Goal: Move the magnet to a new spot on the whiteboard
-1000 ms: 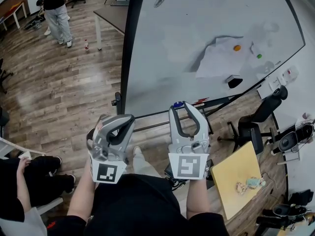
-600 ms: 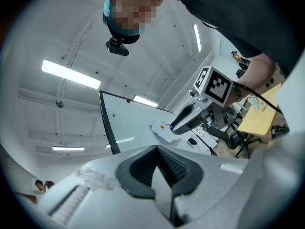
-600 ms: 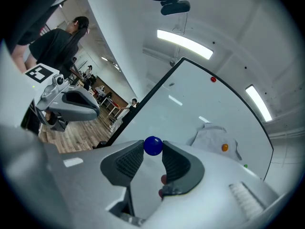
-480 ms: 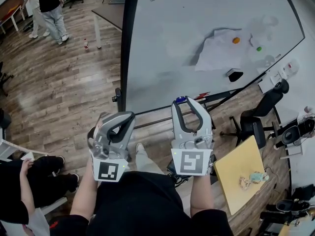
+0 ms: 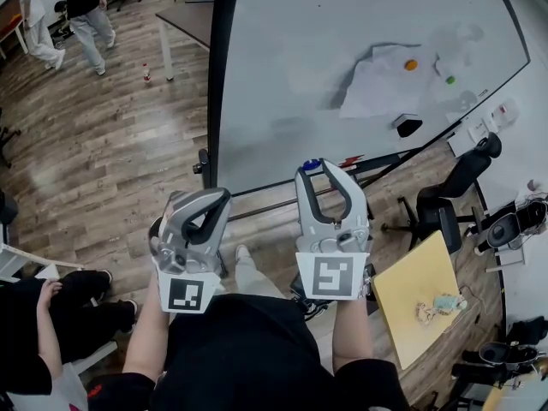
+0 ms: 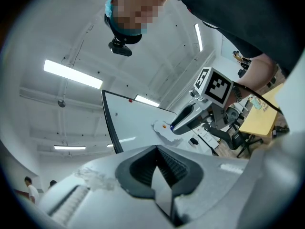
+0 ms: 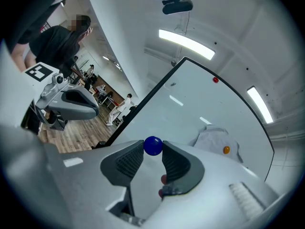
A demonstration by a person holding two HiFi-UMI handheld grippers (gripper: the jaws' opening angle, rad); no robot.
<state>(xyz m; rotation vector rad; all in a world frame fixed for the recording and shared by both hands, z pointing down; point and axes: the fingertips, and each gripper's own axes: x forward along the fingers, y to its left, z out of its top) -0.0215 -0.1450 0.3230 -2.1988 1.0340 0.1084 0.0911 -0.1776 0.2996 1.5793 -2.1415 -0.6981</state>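
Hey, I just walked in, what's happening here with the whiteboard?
A person faces a whiteboard with a claw in each hand. The right claw pinches a small blue magnet at its tips, seemingly short of the board, not yet placed. The left claw is closed and empty beside it. On the board, an orange magnet pins a sheet of paper.

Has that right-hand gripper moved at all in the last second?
No. The right gripper, pinching the blue magnet, still has its tip at the whiteboard's lower edge.
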